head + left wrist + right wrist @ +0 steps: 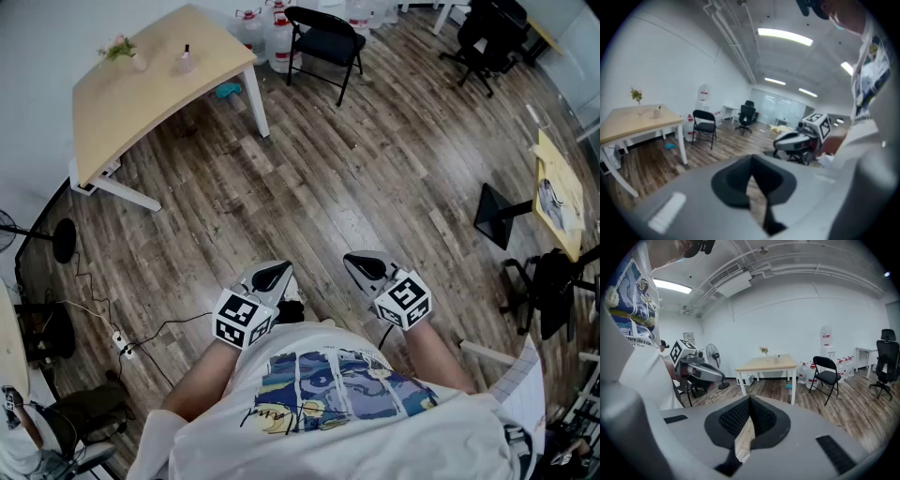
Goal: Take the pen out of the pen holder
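Approach step, not yet begun. Left gripper [275, 274] and right gripper [363, 265] are both pinched closed on nothing, held at the person's waist. The pen holder [185, 61], apparently with the pen in it, stands well apart on the wooden table [141, 108] near a flower vase [122, 50]. Next: walk over, open a claw. A folding chair [323, 39] and water jugs [278, 39] stand beyond; nothing blocks the path.

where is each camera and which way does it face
Head view: on the person's head, looking down at the floor; left hand-held gripper, right hand-held gripper, forearms, shirt show.
Left gripper view: on the left hand-held gripper, facing the room; shirt at right.
Right gripper view: on the right one, facing the table; shirt at left.
Shared: table, folding chair.
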